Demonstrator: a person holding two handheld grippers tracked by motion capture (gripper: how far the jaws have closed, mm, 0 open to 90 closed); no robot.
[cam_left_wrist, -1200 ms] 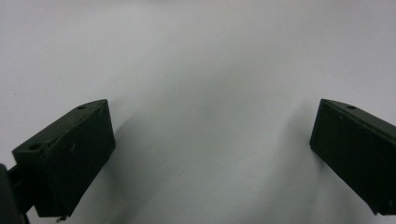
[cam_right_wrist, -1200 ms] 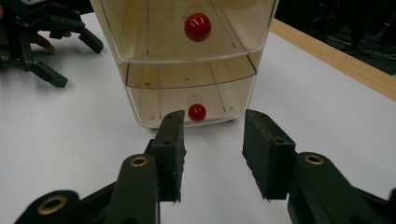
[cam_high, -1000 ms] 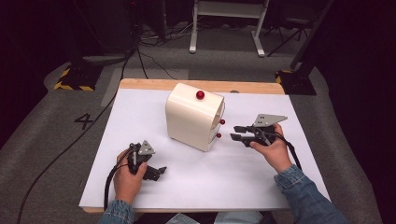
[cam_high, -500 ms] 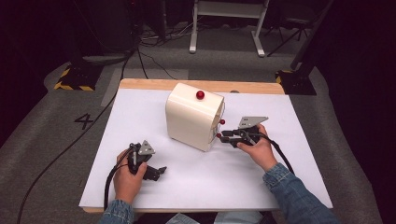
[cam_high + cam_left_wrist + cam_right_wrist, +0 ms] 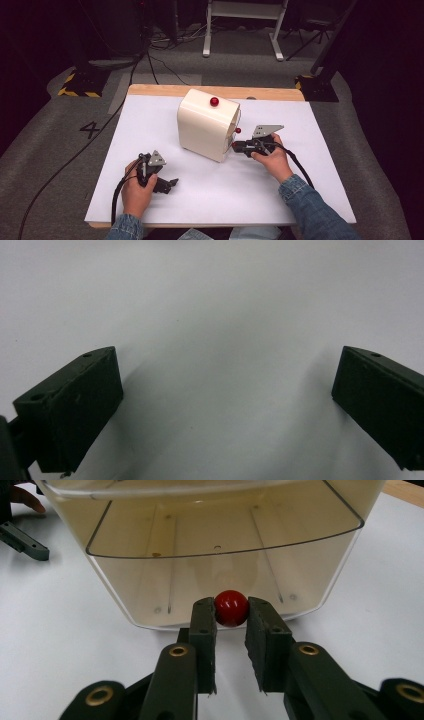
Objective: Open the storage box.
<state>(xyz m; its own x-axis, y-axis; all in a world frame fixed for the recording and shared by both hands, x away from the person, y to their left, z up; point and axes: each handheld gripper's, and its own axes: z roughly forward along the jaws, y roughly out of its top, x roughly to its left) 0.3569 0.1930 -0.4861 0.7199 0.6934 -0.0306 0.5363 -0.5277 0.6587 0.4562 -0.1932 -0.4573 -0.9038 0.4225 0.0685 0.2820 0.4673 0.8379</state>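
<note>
White table (image 5: 150,120) | right claw (image 5: 231,617) pinches red knob (image 5: 231,608) | box (image 5: 225,545) top cropped

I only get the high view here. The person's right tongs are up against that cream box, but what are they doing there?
Observer: The right tongs are clamped on a small red knob low on the box's clear front.
Operator: Is there anything inside the box?
Observer: Behind the clear front the box looks empty: bare cream walls.
Operator: And the left tongs, holding anything?
Observer: No. The left tongs are wide open, with just the white table sheet between the jaws.
</note>
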